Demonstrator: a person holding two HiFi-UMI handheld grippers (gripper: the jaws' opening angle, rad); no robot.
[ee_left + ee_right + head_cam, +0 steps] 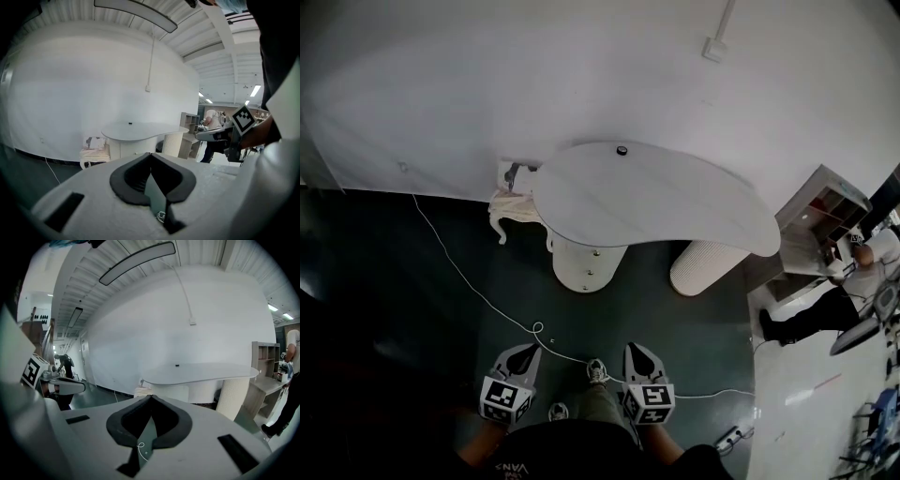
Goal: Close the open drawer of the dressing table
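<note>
White wall fills the background, and below it runs a dark floor (412,281) with a thin white cable (478,292) trailing across it. Against the wall stands the dressing table (656,202), its pale curved top carrying one small dark object (622,150) near the back edge. Under the top sit a round white pedestal (586,262) with small knobs on its front and, to the right, a ribbed white cylinder (705,267); whether a drawer of the pedestal stands out cannot be told from this far. Just left of the table is a low white stool (511,204) with cloth lying on it. A shelf unit (825,211) stands at the right, with a person (825,314) beside it. At the bottom of the head view, the left gripper (525,354) and the right gripper (637,352) are held side by side above the person's shoes (596,371), both aimed toward the table and well apart from it. The left gripper (151,154) has its jaws pressed together with nothing between them, and the right gripper (151,397) likewise has its jaws pressed together on nothing.
</note>
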